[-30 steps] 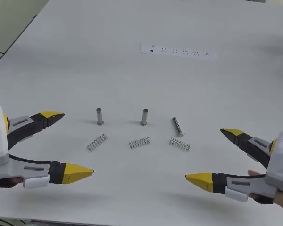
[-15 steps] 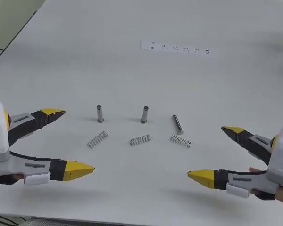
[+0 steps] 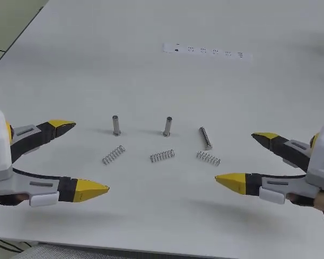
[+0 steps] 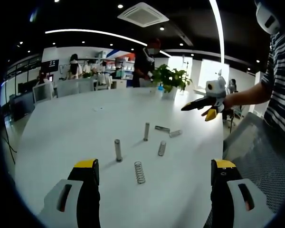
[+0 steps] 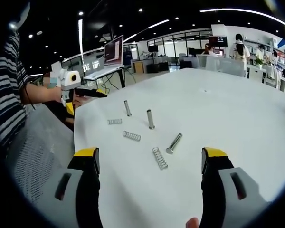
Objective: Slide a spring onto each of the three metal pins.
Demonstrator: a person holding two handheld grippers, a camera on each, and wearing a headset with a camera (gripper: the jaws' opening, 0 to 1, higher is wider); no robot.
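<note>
Step in hand: the opening of the task, as judged from the layout; no spring sits on any pin, and neither gripper holds anything.
Left gripper: hovers over the near left part of the table, jaws spread wide with nothing between them, yellow tips pointing toward the row of parts.
Right gripper: hovers over the near right part of the table, jaws likewise spread wide and empty, tips pointing inward.
Left pin: stands upright; the left spring lies flat in front of it, near but apart.
Middle pin: stands upright; the middle spring lies flat in front of it, also apart.
Right pin: lies on its side, angled toward the person; the right spring lies just beside its nearer end, and whether the two touch cannot be told.
Power strip: lies at the far side of the table, well apart from the work.
Next move, judged: one gripper must come down on a spring and pinch it lightly across its coils, so that its bore stays open and can be lined up over an upright pin.
Special case, judged: the fallen right pin probably needs the second gripper to stand it up or steady it while its spring is threaded on.
</note>
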